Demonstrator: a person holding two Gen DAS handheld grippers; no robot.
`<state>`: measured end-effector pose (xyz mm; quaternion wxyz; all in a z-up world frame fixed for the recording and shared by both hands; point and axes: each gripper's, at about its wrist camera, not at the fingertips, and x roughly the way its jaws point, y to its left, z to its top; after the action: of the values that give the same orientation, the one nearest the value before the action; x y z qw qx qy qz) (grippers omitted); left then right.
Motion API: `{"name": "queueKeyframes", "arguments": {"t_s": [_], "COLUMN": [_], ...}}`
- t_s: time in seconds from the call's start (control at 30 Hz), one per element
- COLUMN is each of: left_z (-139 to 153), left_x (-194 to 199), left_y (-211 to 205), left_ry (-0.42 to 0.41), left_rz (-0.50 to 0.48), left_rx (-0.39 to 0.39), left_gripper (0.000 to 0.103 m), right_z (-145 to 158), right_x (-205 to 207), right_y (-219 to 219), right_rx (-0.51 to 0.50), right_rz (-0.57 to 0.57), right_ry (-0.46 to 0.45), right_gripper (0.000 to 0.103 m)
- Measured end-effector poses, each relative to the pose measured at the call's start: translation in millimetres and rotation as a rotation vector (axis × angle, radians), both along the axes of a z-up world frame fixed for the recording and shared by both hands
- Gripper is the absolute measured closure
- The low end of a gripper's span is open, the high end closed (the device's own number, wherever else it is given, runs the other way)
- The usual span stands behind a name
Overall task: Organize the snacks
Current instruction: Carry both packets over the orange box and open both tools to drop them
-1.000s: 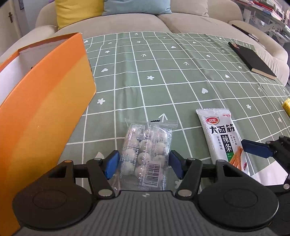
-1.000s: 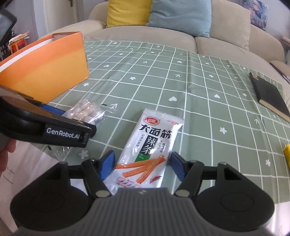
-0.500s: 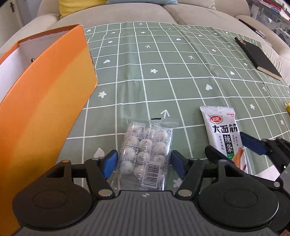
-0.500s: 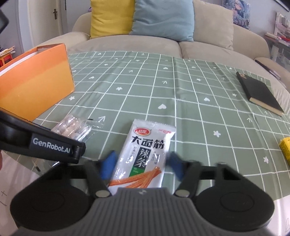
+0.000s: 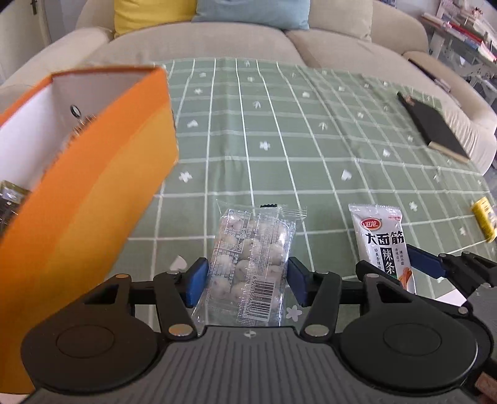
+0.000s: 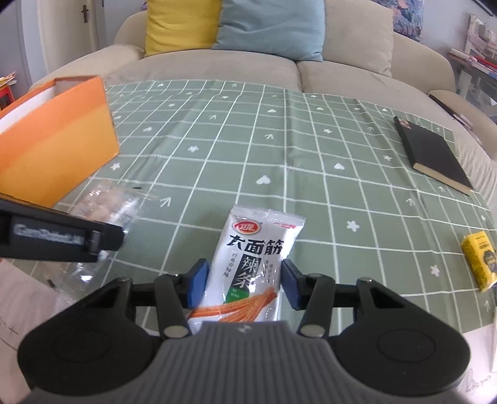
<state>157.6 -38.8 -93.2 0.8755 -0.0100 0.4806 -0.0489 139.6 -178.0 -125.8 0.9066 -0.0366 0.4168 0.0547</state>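
My left gripper (image 5: 245, 281) is shut on a clear packet of round white snacks (image 5: 253, 251) and holds it up off the green checked cloth. My right gripper (image 6: 243, 287) is shut on a white spicy-strip packet (image 6: 251, 264), also lifted; that packet also shows in the left wrist view (image 5: 383, 242). An open orange box (image 5: 87, 183) with a white inside stands to the left, with a dark packet (image 5: 9, 202) inside. The box also shows in the right wrist view (image 6: 56, 146).
A black notebook (image 6: 431, 155) lies at the far right of the cloth. A small yellow packet (image 6: 483, 261) lies near the right edge. A beige sofa with yellow and blue cushions (image 6: 270, 28) is behind the table. White paper (image 6: 18, 307) lies at the near left.
Both grippers have closed on their packets and risen with them. The view now looks down from higher, into the orange box.
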Motion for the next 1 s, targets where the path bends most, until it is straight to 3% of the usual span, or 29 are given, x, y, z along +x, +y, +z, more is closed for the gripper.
{"name": "queueKeyframes", "arguments": {"t_s": [0.17, 0.5, 0.7, 1.0], "left_z": [32, 86, 105, 121], "left_x": [-12, -20, -14, -3], "left_y": [12, 58, 103, 167], "left_ry": [-0.061, -0.107, -0.115, -0.104], "left_rz": [0.000, 0.053, 0.099, 0.149], "left_rx": [-0.026, -0.020, 0.008, 0.021], "left_gripper": [0.041, 0.040, 0.040, 0.040], "right_z": [24, 87, 124, 149], "right_x": [-7, -11, 0, 38], "right_y": [6, 35, 70, 128], "right_rx": [0.036, 0.228, 0.317, 0.395], "right_rz": [0.017, 0.092, 0.166, 0.298], "right_ry": [-0.051, -0.107, -0.121, -0.084], "right_gripper": [0.055, 0.055, 0.055, 0.055]}}
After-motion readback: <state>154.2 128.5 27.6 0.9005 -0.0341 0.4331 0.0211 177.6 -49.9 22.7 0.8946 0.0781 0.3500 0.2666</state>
